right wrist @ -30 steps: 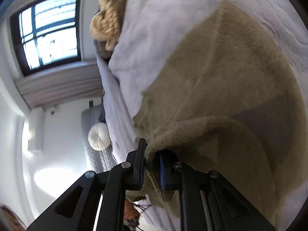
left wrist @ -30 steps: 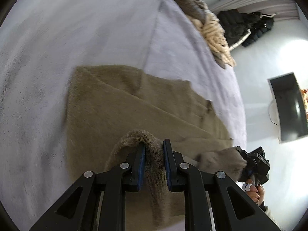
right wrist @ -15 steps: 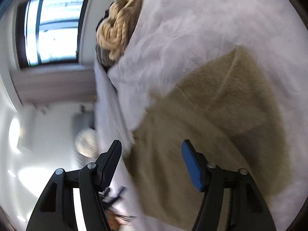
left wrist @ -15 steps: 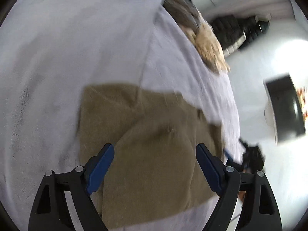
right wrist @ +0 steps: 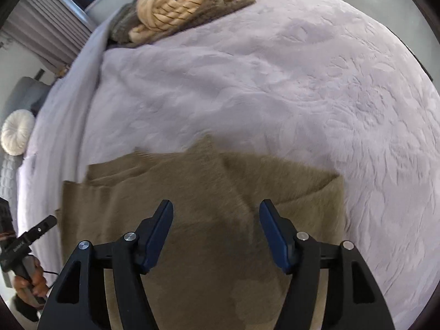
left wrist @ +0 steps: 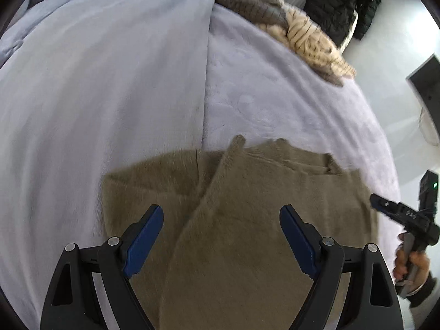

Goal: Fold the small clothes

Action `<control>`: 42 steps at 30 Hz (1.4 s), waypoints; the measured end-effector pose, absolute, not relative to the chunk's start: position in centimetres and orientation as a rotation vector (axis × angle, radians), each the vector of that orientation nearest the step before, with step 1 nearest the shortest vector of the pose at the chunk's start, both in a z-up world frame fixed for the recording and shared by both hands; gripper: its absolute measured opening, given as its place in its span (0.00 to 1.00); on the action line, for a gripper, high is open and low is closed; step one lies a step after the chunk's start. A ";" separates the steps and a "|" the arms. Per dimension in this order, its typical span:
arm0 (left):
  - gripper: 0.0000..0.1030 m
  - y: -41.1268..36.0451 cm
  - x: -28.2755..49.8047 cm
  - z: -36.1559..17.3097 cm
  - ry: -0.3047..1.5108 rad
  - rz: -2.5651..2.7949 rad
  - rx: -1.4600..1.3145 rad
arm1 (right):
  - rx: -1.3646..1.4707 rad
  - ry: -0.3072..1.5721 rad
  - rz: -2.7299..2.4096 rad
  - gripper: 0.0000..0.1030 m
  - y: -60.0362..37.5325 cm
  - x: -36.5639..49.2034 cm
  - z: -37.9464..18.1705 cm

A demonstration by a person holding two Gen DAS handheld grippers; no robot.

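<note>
An olive-brown fuzzy sweater [left wrist: 247,220] [right wrist: 192,209] lies flat on the pale lilac bed, with both sleeves folded in over its body. My left gripper [left wrist: 221,217] hovers above it, jaws wide apart and empty. My right gripper [right wrist: 216,211] hangs over the same sweater with its jaws still opening and nothing between its blue pads [right wrist: 158,236]. Each gripper shows at the edge of the other's view, held by a hand [left wrist: 412,261] [right wrist: 27,280].
A pile of cream and brown knitwear [left wrist: 297,30] [right wrist: 176,11] lies at the far edge of the bed [right wrist: 302,82]. A folded-back bedcover [left wrist: 110,68] covers the left part. A round white cushion [right wrist: 16,132], dark clothes [left wrist: 343,11] and a dark screen [left wrist: 426,82] stand beyond the bed.
Both grippers held sweater fabric a second ago; both have let go and opened. The sleeves now lie flat on the sweater. Both grippers have pulled back and up, and the right one has rolled.
</note>
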State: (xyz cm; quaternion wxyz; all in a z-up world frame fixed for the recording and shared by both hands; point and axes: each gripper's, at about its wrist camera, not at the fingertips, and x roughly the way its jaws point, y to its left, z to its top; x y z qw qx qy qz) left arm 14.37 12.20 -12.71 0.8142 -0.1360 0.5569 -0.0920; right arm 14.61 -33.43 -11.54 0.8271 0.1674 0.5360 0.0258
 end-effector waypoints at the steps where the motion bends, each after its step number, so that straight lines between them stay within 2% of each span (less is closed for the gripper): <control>1: 0.84 11.9 14.9 -13.2 1.201 -0.196 -0.281 | 0.361 1.159 0.046 0.67 -33.8 14.7 -12.0; 2: 0.84 11.7 15.4 -13.9 1.217 -0.202 -0.273 | 0.370 1.179 0.042 0.56 -34.0 14.9 -12.6; 3: 0.73 11.4 15.9 -14.4 1.226 -0.204 -0.263 | 0.381 1.193 0.041 0.23 -34.3 14.8 -13.1; 4: 0.36 11.2 16.0 -14.7 1.230 -0.205 -0.256 | 0.391 1.212 0.049 0.08 -34.4 15.1 -13.6; 5: 0.15 11.0 16.2 -15.1 1.247 -0.211 -0.255 | 0.400 1.223 0.062 0.07 -34.3 15.2 -13.7; 6: 0.08 11.4 16.0 -15.2 1.259 -0.219 -0.274 | 0.400 1.213 0.068 0.07 -34.3 15.1 -13.6; 12: 0.08 13.8 14.8 -14.0 1.202 -0.190 -0.308 | 0.293 1.128 0.143 0.07 -32.9 14.6 -10.6; 18: 0.08 14.4 15.5 -16.2 1.244 -0.142 -0.323 | 0.366 1.205 0.035 0.08 -34.6 16.1 -14.9; 19: 0.10 14.4 15.5 -16.2 1.239 -0.135 -0.329 | 0.393 1.197 0.027 0.09 -35.1 15.9 -14.9; 21: 0.11 14.7 15.1 -15.6 1.235 -0.108 -0.304 | 0.427 1.186 0.009 0.20 -35.8 15.5 -14.7; 23: 0.36 15.0 14.7 -15.1 1.238 -0.082 -0.273 | 0.455 1.185 -0.013 0.25 -36.5 14.8 -14.1; 24: 0.64 15.4 14.3 -14.6 1.233 -0.048 -0.249 | 0.476 1.184 -0.010 0.30 -36.8 14.3 -13.8; 25: 0.75 16.1 13.5 -13.8 1.207 -0.031 -0.235 | 0.510 1.176 0.002 0.35 -37.1 13.4 -13.2; 26: 0.75 16.4 12.9 -13.3 1.191 -0.046 -0.239 | 0.535 1.170 0.012 0.48 -37.1 12.6 -12.9; 27: 0.75 16.8 12.2 -12.9 1.194 -0.073 -0.252 | 0.563 1.164 0.023 0.55 -37.0 11.6 -12.6; 33: 0.75 18.1 7.0 -13.3 1.305 -0.143 -0.334 | 0.674 1.216 0.062 0.55 -36.1 3.2 -12.6; 42: 0.75 16.8 -0.3 -15.3 1.414 -0.214 -0.437 | 0.953 1.267 -0.019 0.55 -35.8 -6.6 -15.7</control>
